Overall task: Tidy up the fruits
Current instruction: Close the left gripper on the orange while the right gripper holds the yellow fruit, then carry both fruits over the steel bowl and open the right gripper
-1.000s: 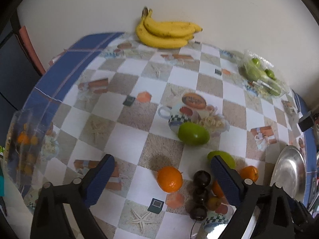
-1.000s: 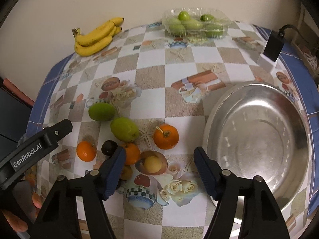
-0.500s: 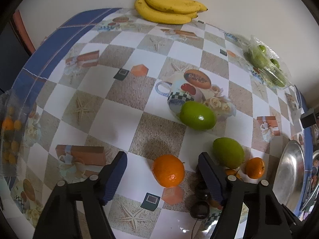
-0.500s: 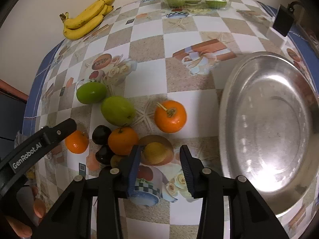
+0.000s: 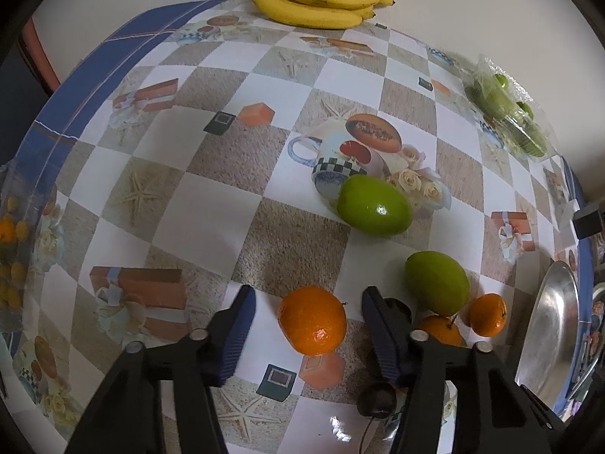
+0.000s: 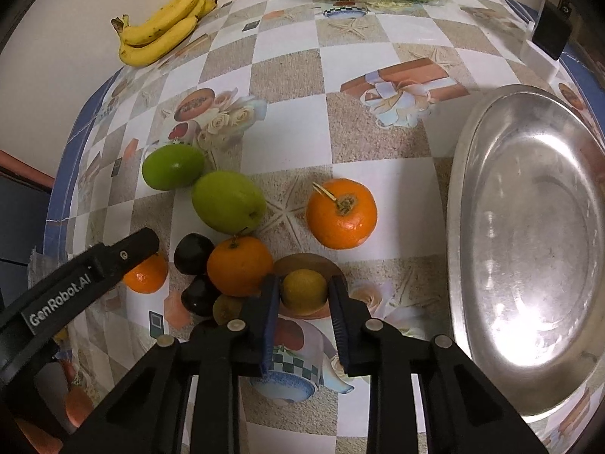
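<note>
While the left gripper [image 5: 308, 314] was closing around an orange [image 5: 312, 320], pads not yet touching, the right gripper [image 6: 304, 293] clenched a small yellow fruit [image 6: 303, 290] between its fingers.

Home dining spot, prob. kitchen; table w/ printed checkered oilcloth [image 6: 291, 140]; bananas [image 6: 162, 26] at 11 o'clock by plain wall; steel platter [image 6: 529, 227] at 3 o'clock.
</note>
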Motion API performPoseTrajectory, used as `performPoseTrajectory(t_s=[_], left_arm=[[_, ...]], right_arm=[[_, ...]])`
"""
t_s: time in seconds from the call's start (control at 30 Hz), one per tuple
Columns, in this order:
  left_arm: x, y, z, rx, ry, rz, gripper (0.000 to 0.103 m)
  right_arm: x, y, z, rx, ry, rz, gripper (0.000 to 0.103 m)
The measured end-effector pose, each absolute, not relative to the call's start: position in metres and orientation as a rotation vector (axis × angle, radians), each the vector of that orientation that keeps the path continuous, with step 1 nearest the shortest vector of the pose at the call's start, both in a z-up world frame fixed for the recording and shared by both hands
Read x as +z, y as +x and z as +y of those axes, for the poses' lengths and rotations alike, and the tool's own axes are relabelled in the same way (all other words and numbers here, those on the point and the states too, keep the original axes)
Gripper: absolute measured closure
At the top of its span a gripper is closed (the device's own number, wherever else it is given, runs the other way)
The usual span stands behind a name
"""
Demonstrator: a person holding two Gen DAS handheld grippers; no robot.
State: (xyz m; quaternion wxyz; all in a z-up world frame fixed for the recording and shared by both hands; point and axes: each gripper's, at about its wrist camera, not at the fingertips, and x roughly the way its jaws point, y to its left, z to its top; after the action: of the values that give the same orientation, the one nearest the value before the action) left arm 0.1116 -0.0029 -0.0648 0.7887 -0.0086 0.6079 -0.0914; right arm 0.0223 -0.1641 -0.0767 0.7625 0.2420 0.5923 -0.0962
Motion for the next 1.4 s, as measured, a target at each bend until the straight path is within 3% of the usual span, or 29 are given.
performPoseTrajectory(t_s=[0.17, 1.03, 1.4], left_arm=[[-0.066, 0.112, -0.002, -0.196, -0.03, 1.316, 0.063], [-0.007, 0.101, -0.013, -0.231, -0.024, 1.144, 0.065], [0.006, 0.065, -0.085, -0.424, 0.067, 1.099, 0.065]], right_arm=[[-0.077, 0.023, -0.164, -0.205, 0.538, 1.287, 0.076], [-0.036, 0.013, -0.178, -0.203, 0.541, 1.165, 0.076], [-0.03, -0.025, -0.252, -0.398, 0.639, 1.12, 0.076]])
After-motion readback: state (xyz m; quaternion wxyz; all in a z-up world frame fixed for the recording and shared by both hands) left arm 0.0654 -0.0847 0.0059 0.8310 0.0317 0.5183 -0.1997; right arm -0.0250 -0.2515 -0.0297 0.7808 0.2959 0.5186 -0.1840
